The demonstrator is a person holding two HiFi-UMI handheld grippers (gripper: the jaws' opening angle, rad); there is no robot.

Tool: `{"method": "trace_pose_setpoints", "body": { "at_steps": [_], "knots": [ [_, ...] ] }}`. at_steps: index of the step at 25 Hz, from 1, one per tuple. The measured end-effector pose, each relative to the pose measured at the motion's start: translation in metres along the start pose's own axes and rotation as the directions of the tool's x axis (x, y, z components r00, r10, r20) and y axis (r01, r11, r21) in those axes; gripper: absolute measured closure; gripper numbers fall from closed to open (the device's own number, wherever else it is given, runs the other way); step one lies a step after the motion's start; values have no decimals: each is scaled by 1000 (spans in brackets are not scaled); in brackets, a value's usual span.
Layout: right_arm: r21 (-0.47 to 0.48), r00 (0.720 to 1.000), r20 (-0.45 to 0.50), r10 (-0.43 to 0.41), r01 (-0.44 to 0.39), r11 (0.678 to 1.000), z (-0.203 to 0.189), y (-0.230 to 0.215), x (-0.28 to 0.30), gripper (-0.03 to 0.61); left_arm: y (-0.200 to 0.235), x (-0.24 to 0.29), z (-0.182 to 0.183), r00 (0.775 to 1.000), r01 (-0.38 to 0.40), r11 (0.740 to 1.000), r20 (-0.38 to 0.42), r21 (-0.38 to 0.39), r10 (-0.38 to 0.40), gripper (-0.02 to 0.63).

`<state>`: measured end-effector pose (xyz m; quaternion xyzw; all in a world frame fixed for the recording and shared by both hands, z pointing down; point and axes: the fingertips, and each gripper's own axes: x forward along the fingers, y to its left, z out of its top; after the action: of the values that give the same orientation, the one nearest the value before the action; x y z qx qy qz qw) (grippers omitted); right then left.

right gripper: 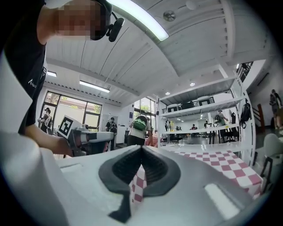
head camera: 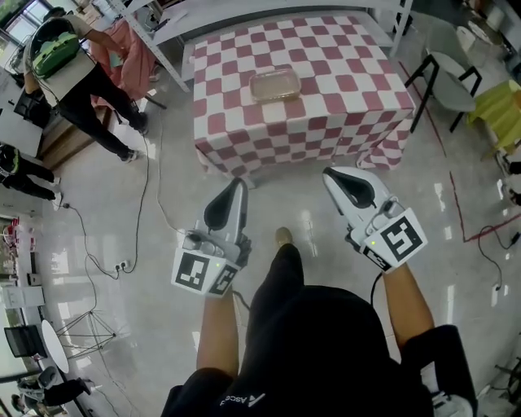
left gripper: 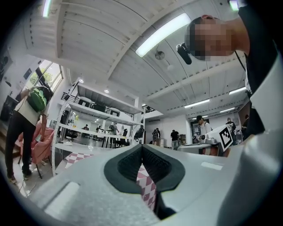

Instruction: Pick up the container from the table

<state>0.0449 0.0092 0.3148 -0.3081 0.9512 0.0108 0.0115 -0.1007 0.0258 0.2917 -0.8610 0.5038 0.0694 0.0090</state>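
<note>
A clear, shallow plastic container point(head camera: 275, 85) lies near the middle of a table covered with a red-and-white checked cloth point(head camera: 342, 114). Both grippers hang over the floor on the near side of the table, well short of it. In the head view my left gripper point(head camera: 240, 183) points toward the table's near-left corner and my right gripper point(head camera: 329, 173) toward its near edge. Each is shut with nothing held. In the left gripper view the left gripper's point(left gripper: 142, 146) pads meet at the tips, with checked cloth point(left gripper: 148, 185) showing behind. The right gripper view shows the right gripper point(right gripper: 142, 148) the same way.
A person with a green backpack point(head camera: 57, 49) stands at the far left beside another person. White shelving point(head camera: 244, 12) rises behind the table. Chairs point(head camera: 448, 81) stand to the right. A cable point(head camera: 155, 187) trails across the glossy floor, and my own foot point(head camera: 282, 237) is between the grippers.
</note>
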Motion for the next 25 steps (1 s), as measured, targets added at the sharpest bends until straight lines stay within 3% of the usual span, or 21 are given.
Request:
{"method": "trace_pose_setpoints", "body": {
  "at_steps": [13, 25],
  "knots": [
    [-15, 990, -81, -112, 111, 994, -25, -100, 155, 575, 157, 122, -30, 994, 100, 994, -53, 42, -97, 603],
    [-74, 970, -213, -116, 103, 992, -65, -160, 205, 575, 200, 179, -66, 983, 143, 990, -121, 10, -141, 603]
  ]
}}
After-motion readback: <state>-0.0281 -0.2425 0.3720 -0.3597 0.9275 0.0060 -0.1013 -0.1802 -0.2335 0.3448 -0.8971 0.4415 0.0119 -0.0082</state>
